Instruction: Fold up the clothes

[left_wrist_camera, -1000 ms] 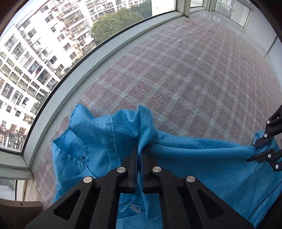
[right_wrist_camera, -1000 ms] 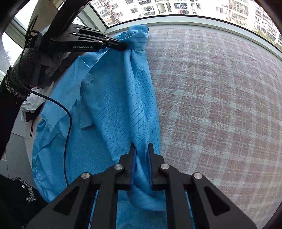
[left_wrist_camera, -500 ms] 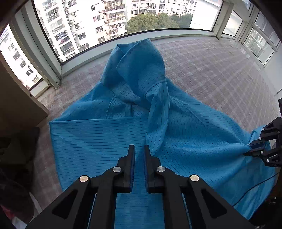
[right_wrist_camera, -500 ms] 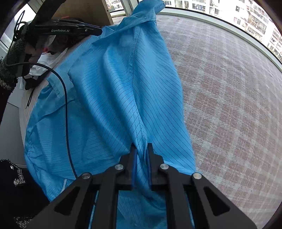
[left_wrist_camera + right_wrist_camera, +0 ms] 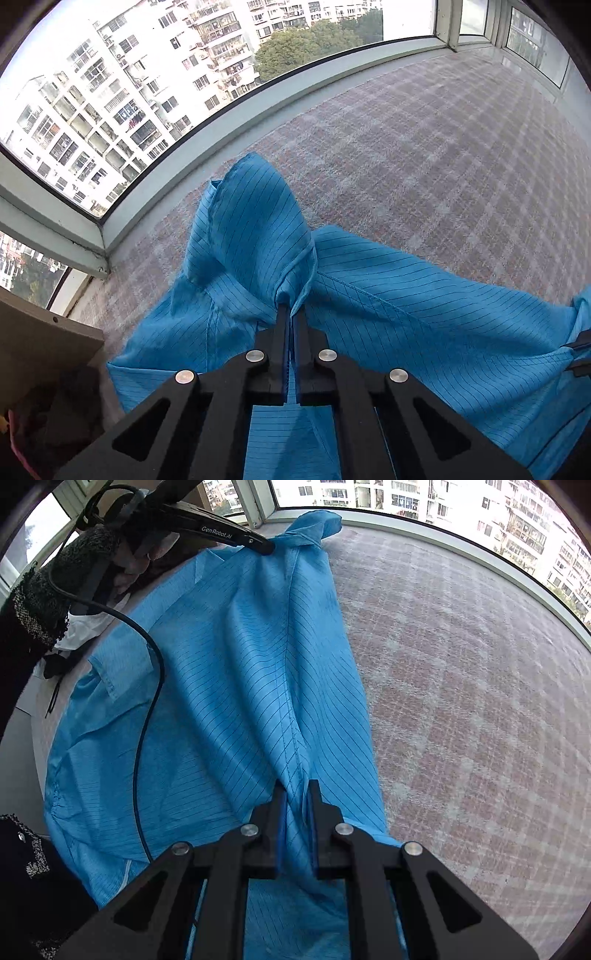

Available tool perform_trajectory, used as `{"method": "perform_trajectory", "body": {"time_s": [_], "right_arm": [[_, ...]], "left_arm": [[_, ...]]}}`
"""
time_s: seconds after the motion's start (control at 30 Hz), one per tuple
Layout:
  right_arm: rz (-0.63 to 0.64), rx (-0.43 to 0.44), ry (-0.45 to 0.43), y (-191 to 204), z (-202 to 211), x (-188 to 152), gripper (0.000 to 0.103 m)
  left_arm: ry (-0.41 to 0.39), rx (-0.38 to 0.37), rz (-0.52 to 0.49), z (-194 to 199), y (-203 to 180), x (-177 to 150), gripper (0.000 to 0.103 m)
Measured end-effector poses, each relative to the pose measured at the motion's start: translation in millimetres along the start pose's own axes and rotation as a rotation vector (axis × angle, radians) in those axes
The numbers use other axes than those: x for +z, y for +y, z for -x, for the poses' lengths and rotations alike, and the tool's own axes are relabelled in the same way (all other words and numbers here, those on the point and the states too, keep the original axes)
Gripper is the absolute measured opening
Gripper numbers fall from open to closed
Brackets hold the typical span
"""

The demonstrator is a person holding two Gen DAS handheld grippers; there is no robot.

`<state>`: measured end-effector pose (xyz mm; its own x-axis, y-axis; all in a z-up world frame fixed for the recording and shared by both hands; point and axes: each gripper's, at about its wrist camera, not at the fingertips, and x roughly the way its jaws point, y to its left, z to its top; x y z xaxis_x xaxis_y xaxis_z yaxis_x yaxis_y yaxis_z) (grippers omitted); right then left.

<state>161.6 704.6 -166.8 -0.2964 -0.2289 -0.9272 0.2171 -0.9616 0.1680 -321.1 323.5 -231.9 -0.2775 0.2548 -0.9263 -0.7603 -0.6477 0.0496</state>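
Both grippers pinching the blue garment (image 5: 236, 686), mid-fold

Left gripper (image 5: 293, 314) just re-clamped on a bunched seam, right gripper (image 5: 295, 790) nipped on cloth lower centre; next I'd carry that edge over, evenly.

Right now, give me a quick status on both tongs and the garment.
Left tongs shut on blue garment. Right tongs pinching a bunched fold. Black cable trailing across the cloth.

One blue garment (image 5: 236, 686), two grippers — left gripper (image 5: 293, 314), right gripper (image 5: 297, 790) — perhaps one cable (image 5: 147, 716).
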Motion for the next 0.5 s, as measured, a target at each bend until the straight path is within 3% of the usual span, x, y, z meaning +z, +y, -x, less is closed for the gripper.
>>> {"method": "perform_trajectory", "body": {"time_s": [0.1,0.17,0.23,0.3,0.33,0.37,0.43,0.5], "right_arm": [[-0.044,-0.055,-0.038,-22,14,6,0.009],[-0.093,-0.121,-0.061,-45,23,11,0.009],[-0.170,-0.250,-0.061,-78,24,15,0.009],[-0.254,-0.363,-0.051,-124,25,11,0.009],[-0.298,-0.372,-0.047,-145,27,7,0.009],[-0.340,-0.366,-0.046,-158,29,5,0.010],[-0.419,-0.334,-0.061,-176,39,-4,0.015],[-0.441,-0.276,-0.107,-169,50,-16,0.019]], "left_arm": [[-0.091,-0.248,0.220,19,38,13,0.001],[-0.185,-0.382,0.278,33,44,34,0.001],[-0.279,-0.479,0.307,42,42,63,0.005],[-0.334,-0.467,0.327,30,37,101,0.021],[-0.317,-0.417,0.335,19,35,120,0.036],[-0.282,-0.389,0.342,9,34,133,0.035],[-0.226,-0.408,0.371,0,34,144,0.035],[-0.256,-0.419,0.320,14,32,135,0.035]]}}
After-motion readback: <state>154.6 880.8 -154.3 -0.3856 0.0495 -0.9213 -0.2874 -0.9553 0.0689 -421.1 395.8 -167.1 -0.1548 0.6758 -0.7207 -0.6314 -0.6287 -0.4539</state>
